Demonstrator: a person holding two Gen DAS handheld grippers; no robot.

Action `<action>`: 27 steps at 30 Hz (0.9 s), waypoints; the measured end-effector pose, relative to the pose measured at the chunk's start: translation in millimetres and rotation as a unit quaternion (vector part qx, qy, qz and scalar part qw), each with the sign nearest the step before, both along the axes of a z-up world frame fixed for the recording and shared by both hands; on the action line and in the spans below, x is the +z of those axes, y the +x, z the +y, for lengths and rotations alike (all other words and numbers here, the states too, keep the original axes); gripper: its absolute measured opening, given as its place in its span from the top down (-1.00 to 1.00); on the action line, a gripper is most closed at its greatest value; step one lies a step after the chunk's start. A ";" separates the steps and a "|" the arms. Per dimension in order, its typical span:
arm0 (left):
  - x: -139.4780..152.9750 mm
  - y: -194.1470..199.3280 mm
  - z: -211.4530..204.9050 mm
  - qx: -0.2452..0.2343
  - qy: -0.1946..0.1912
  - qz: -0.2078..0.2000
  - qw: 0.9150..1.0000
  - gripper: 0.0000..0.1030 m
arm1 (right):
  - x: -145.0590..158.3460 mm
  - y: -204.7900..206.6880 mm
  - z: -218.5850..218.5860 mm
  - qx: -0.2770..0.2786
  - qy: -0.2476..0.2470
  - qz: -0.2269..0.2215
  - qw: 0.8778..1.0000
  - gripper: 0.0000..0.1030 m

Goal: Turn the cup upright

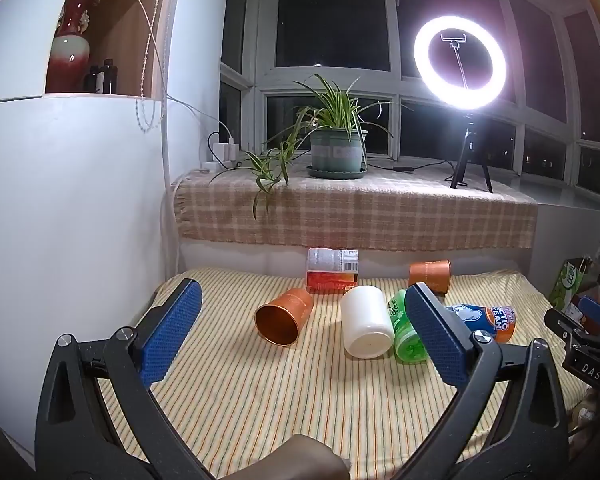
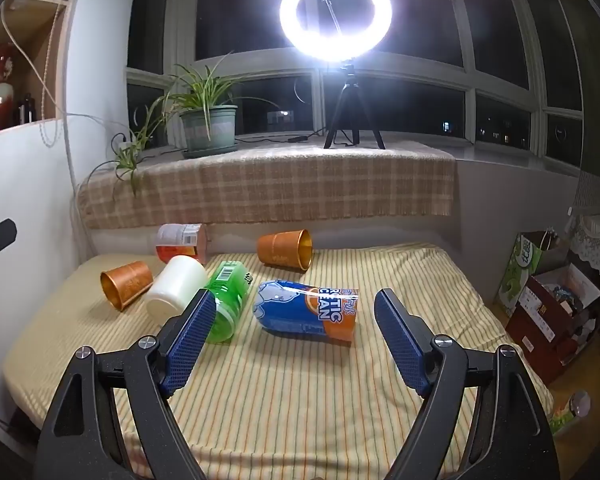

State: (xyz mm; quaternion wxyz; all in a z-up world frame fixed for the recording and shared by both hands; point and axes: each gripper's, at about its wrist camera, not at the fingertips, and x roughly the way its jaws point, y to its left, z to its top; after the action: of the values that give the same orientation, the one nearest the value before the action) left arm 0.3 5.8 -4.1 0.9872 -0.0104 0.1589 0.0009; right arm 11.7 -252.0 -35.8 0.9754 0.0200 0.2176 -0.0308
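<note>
Several cups lie on their sides on the striped yellow tabletop (image 1: pixel 260 400): a copper cup (image 1: pixel 284 316) (image 2: pixel 126 285) with its mouth toward me, a white cup (image 1: pixel 366 322) (image 2: pixel 176 286), a green cup (image 1: pixel 406 330) (image 2: pixel 226 300), a blue and orange "Arctic Ocean" cup (image 1: pixel 488 320) (image 2: pixel 306 312), a second copper cup (image 1: pixel 430 274) (image 2: pixel 286 249) at the back, and a red and white cup (image 1: pixel 332 270) (image 2: pixel 182 242). My left gripper (image 1: pixel 302 334) is open and empty, above the copper and white cups. My right gripper (image 2: pixel 294 332) is open and empty, around the blue cup from above.
A checked cloth (image 1: pixel 356 216) covers the windowsill behind, with a potted plant (image 1: pixel 336 152) and a ring light on a tripod (image 1: pixel 460 64). A white wall stands at the left. Boxes and a green bag (image 2: pixel 540 288) sit on the floor at the right.
</note>
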 end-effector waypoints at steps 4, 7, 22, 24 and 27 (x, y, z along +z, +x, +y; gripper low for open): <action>0.1 -0.2 0.1 0.000 -0.001 0.000 1.000 -1.00 | 0.4 -0.4 -1.0 0.000 0.001 -0.001 1.000 -0.58; 1.8 -1.6 0.9 0.003 -0.002 -0.001 1.000 -1.00 | 0.7 -0.7 -0.7 0.000 0.001 -0.002 1.000 -0.58; 2.7 -3.1 3.1 0.003 -0.003 -0.001 1.000 -1.00 | 0.0 0.0 1.0 0.000 0.005 -0.002 1.000 -0.58; 2.4 -3.2 3.8 0.003 -0.003 -0.001 1.000 -1.00 | -0.3 0.3 1.2 0.000 0.006 -0.001 1.000 -0.58; 4.9 -5.8 6.4 0.003 -0.002 -0.001 1.000 -1.00 | -0.6 0.6 1.7 0.000 0.005 0.000 1.000 -0.58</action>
State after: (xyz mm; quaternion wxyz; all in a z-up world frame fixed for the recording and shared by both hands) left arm -5.5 12.2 0.8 0.9873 -0.0133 0.1584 0.0035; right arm 12.3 -250.3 -36.4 0.9752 0.0251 0.2177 -0.0299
